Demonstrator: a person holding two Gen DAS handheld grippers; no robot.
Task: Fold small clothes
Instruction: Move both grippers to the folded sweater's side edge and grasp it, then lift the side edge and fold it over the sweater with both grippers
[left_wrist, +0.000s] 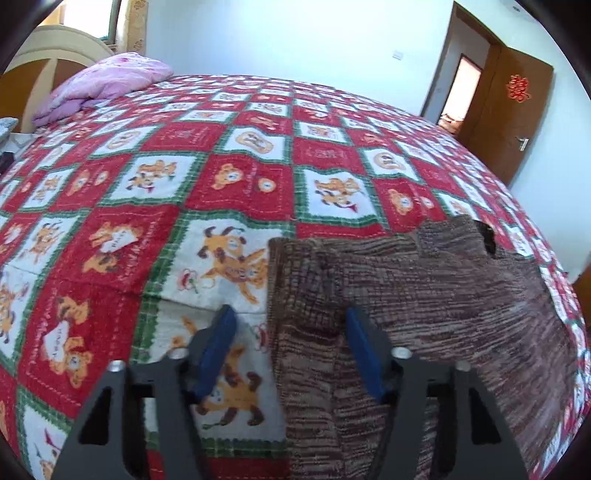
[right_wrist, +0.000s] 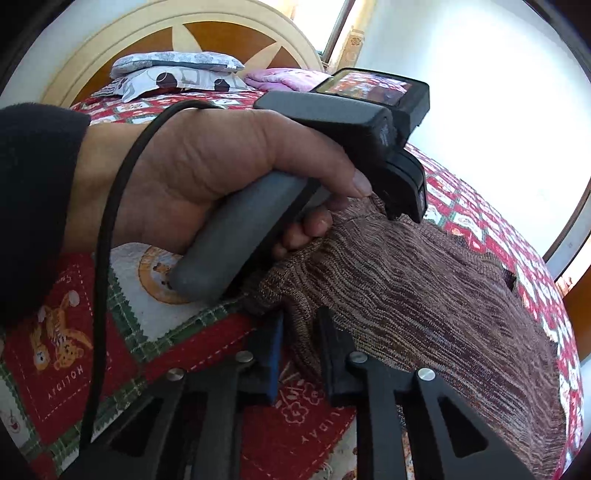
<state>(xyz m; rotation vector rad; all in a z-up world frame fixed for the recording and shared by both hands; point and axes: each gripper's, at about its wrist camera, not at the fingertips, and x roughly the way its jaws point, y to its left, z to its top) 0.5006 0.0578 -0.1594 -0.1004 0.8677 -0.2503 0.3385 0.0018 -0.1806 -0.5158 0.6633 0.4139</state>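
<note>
A brown striped knit garment lies flat on the red, white and green patchwork bedspread. My left gripper straddles the garment's left edge. One blue pad rests over the bedspread and the other over the knit, with the jaws standing apart and not pressing the cloth. In the right wrist view my right gripper is shut on a bunched corner of the garment near the bed's front edge. A person's hand holds the left gripper's grey handle just beyond it, above the same edge.
A folded pink quilt lies at the far left of the bed. Patterned pillows lean by the round headboard. A brown door stands open at the far right. A black cable hangs across the sleeve.
</note>
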